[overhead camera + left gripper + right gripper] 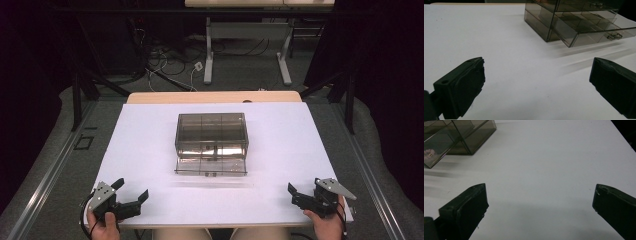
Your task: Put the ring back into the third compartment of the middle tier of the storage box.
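Both grippers sit near you at the table's front edge, and both are released: your left gripper (134, 191) has its jaws spread wide with nothing between them, and your right gripper (291, 192) is parted the same way, holding nothing. The thing to work on is the smoky plastic drawer box (211, 134), which stands ahead of both grippers toward the middle of the white table (140, 150), well apart from either one. From the left gripper it lies forward and to the right (554, 22); from the right gripper it lies forward and to the left (471, 137). Its bottom drawer (210, 166) is pulled out toward you, and the small handle (613, 36) on the drawer front faces you. Something small and pale (430, 152) lies inside the drawer, but it is too blurred to tell what it is. The step at hand looks like the approach to that drawer, so choose one gripper to act and let the other steady the box. Bring the working gripper forward low over the table, with its jaws apart, and line it up squarely with the drawer front before you touch it. The box looks light and may slide if you push off centre, so rest the other gripper against its side or top first. Move slowly near the clear walls, since their edges are hard to judge.
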Motion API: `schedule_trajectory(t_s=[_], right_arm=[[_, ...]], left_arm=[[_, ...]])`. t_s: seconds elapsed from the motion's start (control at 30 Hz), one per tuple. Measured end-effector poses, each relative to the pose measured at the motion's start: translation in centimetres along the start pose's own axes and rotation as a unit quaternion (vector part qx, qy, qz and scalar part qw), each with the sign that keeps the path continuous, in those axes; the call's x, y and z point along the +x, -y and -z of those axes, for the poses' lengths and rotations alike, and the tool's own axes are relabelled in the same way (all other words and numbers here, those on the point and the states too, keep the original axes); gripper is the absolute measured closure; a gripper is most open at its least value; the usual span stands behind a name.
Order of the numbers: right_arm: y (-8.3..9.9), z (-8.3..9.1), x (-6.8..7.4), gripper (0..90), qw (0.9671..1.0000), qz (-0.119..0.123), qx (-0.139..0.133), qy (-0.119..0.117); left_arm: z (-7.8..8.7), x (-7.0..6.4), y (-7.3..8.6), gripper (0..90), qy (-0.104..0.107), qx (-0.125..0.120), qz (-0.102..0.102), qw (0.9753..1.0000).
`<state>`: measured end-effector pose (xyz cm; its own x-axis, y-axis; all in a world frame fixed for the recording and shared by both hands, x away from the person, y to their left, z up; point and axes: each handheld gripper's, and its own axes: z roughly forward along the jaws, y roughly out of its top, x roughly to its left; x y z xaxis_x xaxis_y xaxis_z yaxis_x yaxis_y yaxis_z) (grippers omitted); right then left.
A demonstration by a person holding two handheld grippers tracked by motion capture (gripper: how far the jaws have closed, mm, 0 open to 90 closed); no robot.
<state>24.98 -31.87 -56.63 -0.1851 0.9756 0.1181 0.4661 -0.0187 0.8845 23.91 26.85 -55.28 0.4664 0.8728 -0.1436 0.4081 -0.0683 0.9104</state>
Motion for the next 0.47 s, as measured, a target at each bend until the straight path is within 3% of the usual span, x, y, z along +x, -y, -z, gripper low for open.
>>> schedule_trajectory(t_s=[0.47], right_arm=[[0.13,-0.22,0.28,0.0,1.0,-0.003,0.008,0.002]], left_arm=[[-0.15,0.04,-0.03,0.4,0.001,0.0,0.0,1.0]])
